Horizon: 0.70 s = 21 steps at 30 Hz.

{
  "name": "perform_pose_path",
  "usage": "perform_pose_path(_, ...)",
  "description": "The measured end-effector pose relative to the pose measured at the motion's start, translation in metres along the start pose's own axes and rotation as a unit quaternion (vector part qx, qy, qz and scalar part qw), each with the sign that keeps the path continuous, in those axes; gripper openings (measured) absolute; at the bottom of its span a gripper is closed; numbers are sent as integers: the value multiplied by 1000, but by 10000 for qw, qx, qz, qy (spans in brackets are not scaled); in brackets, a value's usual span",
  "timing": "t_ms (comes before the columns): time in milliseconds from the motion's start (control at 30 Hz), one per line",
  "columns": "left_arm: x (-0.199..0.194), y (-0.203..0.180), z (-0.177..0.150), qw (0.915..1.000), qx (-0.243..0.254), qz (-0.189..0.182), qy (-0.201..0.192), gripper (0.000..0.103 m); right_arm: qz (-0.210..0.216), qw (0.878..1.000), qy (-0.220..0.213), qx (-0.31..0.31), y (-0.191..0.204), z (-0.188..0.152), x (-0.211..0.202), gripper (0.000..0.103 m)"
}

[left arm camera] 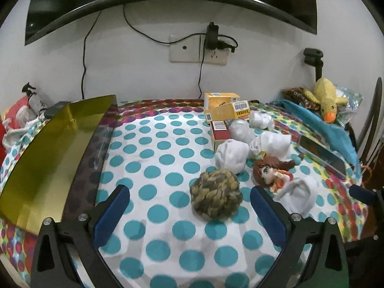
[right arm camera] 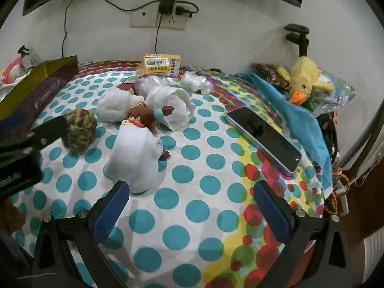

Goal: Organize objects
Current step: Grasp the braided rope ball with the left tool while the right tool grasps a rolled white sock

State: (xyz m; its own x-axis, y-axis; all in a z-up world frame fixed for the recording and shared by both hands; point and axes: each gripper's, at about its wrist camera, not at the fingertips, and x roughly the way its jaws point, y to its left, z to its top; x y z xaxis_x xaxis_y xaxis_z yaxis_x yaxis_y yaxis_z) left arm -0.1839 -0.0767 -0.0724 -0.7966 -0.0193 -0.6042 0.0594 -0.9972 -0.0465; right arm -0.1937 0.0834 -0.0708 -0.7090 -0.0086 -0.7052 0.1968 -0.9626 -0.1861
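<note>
My left gripper [left arm camera: 189, 199] is open and empty; a brown-green rope ball [left arm camera: 215, 195] lies on the dotted cloth between its blue fingers, nearer the right one. Behind it lie white rolled socks [left arm camera: 231, 157], a small doll figure [left arm camera: 271, 172] and yellow boxes [left arm camera: 226, 110]. My right gripper [right arm camera: 192, 192] is open and empty over bare cloth; a white sock [right arm camera: 134, 160] lies just past its left finger. The rope ball [right arm camera: 80, 128] shows at the left in the right wrist view, with the left gripper's finger [right arm camera: 48, 129] beside it.
An open gold-lined box [left arm camera: 48, 158] stands at the left. A phone [right arm camera: 264, 136] lies at the right, next to a blue cloth [right arm camera: 300, 120] and a yellow plush duck [right arm camera: 304, 79]. A wall with sockets and cables rises behind the table.
</note>
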Motion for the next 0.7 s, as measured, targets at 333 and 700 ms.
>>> perform_pose_path(333, 24, 1, 6, 9991, -161, -155, 365, 103, 71, 10000, -18, 21, 8, 6, 2, 103)
perform_pose_path(700, 44, -8, 12, 9974, 37, -229, 681, 71, 207, 9997, 157, -51, 18, 5, 17, 103)
